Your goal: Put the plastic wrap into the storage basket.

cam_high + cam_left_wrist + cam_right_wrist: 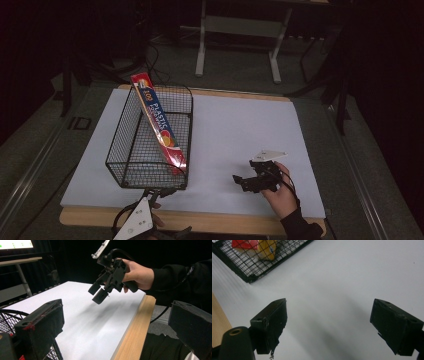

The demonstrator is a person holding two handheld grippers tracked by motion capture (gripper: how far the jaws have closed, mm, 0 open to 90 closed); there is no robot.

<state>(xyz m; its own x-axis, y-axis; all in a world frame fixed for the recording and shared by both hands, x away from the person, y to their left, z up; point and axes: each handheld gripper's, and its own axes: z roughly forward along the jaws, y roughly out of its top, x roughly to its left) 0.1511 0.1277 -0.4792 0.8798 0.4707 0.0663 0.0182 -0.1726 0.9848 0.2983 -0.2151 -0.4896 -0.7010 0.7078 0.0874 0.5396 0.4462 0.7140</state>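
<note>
A black wire basket [131, 150] stands on the left of the white table top [240, 130]. A long red and blue box of plastic wrap [159, 122] leans inside it, its upper end sticking out over the far rim. My left gripper [160, 192] hovers at the table's front edge just before the basket; its jaws [115, 325] stand wide open and empty. My right gripper [241, 182], held in a hand [282, 195], hangs over the front right of the table, tilted down. Its jaws [332, 325] are open above bare table, and it [98, 292] also shows from the left gripper view.
The table has a wooden front edge [132, 332]. The basket's corner [247, 277] with the box's red and yellow end [265, 250] lies beyond the right gripper. A metal stand [237, 30] and dark floor lie behind the table.
</note>
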